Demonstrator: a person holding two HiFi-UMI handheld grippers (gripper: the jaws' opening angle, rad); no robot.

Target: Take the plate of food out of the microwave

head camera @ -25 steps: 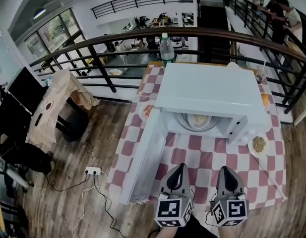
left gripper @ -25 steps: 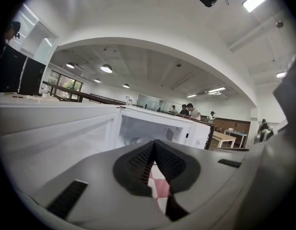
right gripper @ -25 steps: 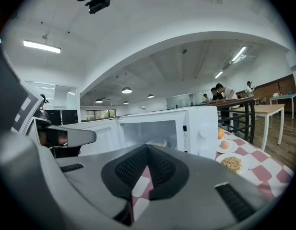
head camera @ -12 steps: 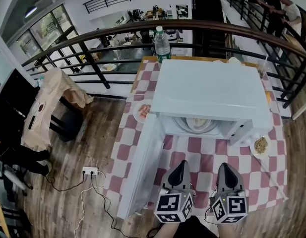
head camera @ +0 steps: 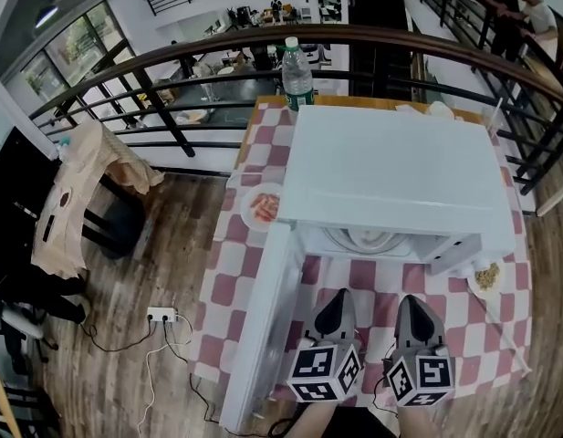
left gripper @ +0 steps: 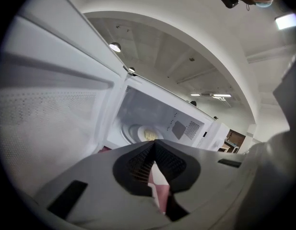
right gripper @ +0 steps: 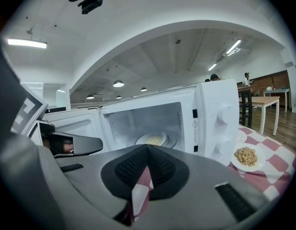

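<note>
A: The left tool (head camera: 337,301) and the right tool (head camera: 411,307), both with jaws together and empty, have drawn nearer the open microwave (head camera: 390,167) above the checked tabletop (head camera: 372,276).

B: So the reach is starting. Nothing is gripped, and the jaws likely must part first.

A: The plate of food (right gripper: 152,139) sits deep inside, white, round, with a pale yellowish heap at its middle. It is untouched, and the door (head camera: 263,327) is swung wide.

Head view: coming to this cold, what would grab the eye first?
The boxy white microwave oven on the red-and-white checked tablecloth, its door swung wide open to the left. Inside sits a white plate of pale food; just before the opening, the left gripper and right gripper point at it, both shut, empty.
</note>
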